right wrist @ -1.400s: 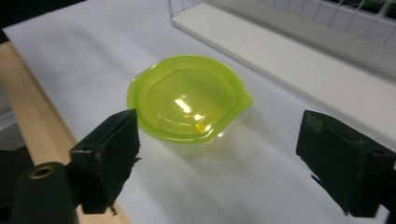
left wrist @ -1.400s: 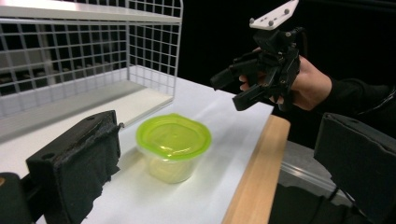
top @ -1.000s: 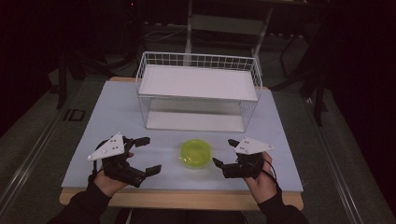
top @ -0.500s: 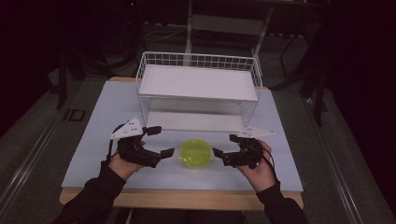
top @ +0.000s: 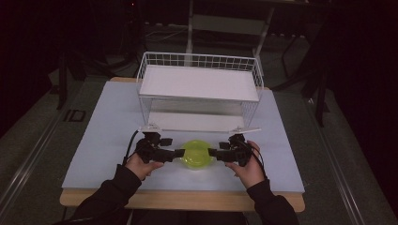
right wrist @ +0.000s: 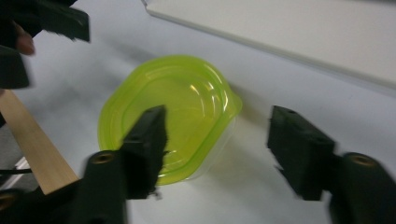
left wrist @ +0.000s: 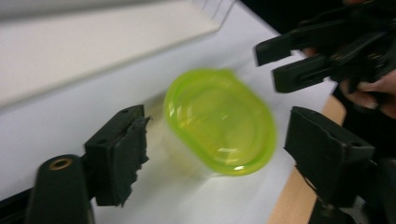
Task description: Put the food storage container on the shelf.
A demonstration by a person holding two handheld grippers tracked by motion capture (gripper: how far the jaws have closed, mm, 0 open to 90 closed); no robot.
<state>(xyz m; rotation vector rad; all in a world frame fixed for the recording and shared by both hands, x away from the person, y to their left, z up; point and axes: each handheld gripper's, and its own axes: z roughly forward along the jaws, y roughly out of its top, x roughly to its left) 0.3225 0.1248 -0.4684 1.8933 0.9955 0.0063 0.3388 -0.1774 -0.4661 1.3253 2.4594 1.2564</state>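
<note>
Lime-green translucent plastic container (top: 197,153) with a snap-on lid sits on the white table (top: 108,126), near its front edge, just in front of the white wire-mesh basket (top: 199,91).

High view: left tool (top: 179,153) comes at the container from its left side, right tool (top: 212,152) from its right. Both sets of tips sit at the container's rim; contact can't be told from here. Left hand (top: 141,164) and right hand (top: 248,166) grip the tool bodies, dark sleeves coming in from the bottom.

Left gripper view: blurred. Container (left wrist: 219,121) lies ahead of the left tool (left wrist: 215,154), between its jaws but with a clear gap on both sides. Jaws have just been closing, nothing clamped, so released. Right tool (left wrist: 280,65) shows top right, past the container, jaws apart. Wooden table edge (left wrist: 299,196) shows lower right.

Right gripper view: right tool (right wrist: 217,149) straddles the container (right wrist: 168,112). One jaw overlaps the lid edge, the other stands well off it over bare table. Jaws have just been closing, no pinch, released. Left tool (right wrist: 46,28) top left.
</note>
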